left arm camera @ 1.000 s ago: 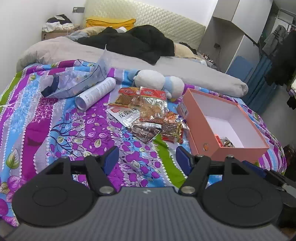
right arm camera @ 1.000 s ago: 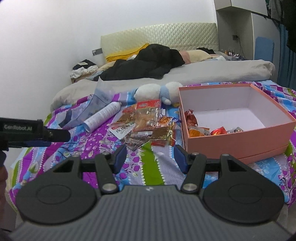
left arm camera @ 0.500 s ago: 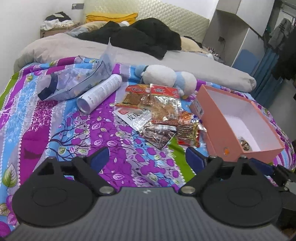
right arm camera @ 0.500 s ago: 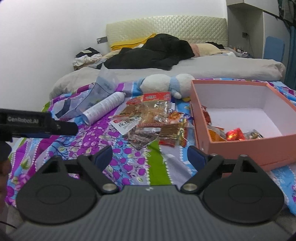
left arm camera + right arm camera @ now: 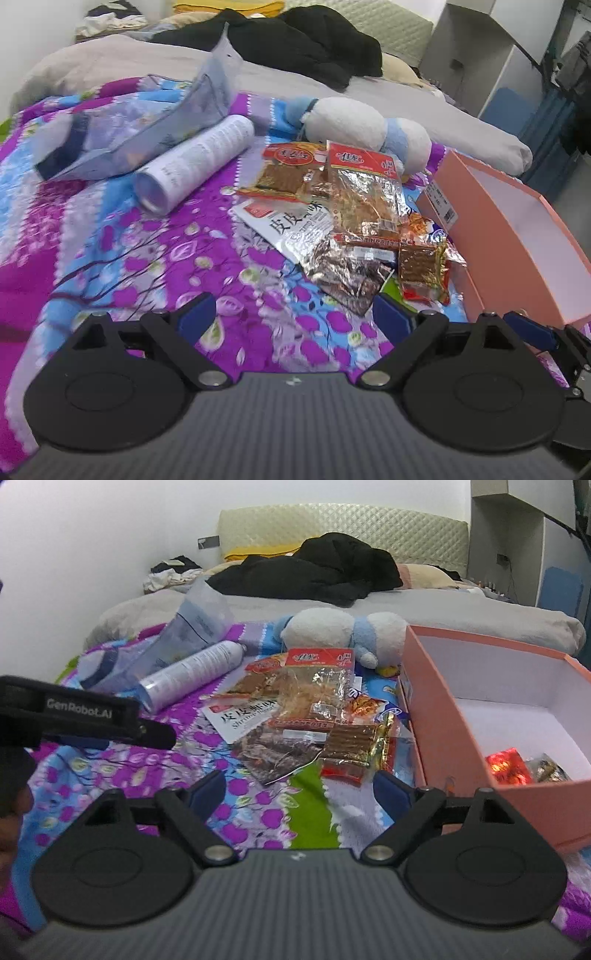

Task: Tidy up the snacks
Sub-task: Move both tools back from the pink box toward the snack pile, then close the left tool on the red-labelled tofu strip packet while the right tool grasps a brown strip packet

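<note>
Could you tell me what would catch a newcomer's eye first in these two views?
Probably the heap of shiny snack packets in the middle of the purple floral bedspread. Next, the open pink box just right of the heap, with a few wrapped snacks in its near corner.

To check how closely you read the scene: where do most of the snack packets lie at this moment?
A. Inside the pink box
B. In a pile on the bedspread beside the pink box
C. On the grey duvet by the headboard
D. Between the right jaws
B: the snack packets are piled on the bedspread left of the pink box, which holds only a few wrapped pieces.
</note>
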The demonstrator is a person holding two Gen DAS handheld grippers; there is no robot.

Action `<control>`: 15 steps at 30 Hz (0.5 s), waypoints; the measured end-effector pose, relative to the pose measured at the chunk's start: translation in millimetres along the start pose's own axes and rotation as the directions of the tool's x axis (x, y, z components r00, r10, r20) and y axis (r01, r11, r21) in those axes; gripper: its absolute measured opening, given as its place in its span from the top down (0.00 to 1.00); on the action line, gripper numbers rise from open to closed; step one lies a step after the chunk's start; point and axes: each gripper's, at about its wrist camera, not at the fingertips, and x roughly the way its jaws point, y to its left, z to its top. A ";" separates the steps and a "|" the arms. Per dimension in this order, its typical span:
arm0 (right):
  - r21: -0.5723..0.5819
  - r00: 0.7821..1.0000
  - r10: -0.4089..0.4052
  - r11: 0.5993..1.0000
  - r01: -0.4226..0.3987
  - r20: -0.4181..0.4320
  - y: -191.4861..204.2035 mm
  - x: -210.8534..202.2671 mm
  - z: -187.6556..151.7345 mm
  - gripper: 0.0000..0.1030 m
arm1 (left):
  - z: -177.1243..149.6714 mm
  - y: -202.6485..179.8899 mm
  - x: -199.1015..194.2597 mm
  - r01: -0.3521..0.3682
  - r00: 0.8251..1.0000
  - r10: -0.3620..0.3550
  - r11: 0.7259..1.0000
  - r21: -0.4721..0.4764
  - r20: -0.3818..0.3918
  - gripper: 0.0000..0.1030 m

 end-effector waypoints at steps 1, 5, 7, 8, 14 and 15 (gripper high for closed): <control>-0.008 1.000 -0.008 1.000 0.008 -0.002 -0.3 6.6 -0.5 0.14 | 2.0 0.3 9.1 0.004 1.000 -0.004 1.000 0.004 -0.001 0.09; -0.014 0.998 -0.059 0.998 0.059 -0.009 -5.9 36.0 -0.9 0.18 | 11.1 1.1 40.5 0.038 0.999 -0.038 0.999 -0.003 0.006 0.09; -0.002 0.997 -0.079 0.997 0.079 -0.016 -9.5 50.3 -1.0 0.22 | 17.8 2.7 54.7 0.042 0.999 -0.042 0.999 -0.004 0.020 0.09; 0.007 0.996 -0.088 0.996 0.088 -0.026 -11.9 58.9 -0.8 0.23 | 22.2 3.2 61.9 0.033 0.999 -0.033 0.999 0.002 0.023 0.09; 0.039 0.990 -0.132 0.990 0.134 -0.045 -14.6 95.6 4.8 0.24 | 55.4 7.9 98.8 -0.024 0.999 0.022 0.999 0.045 0.046 0.09; 0.037 0.989 -0.143 0.989 0.145 -0.045 -13.6 100.1 6.0 0.24 | 61.9 7.3 105.4 -0.035 0.998 0.032 0.998 0.059 0.050 0.09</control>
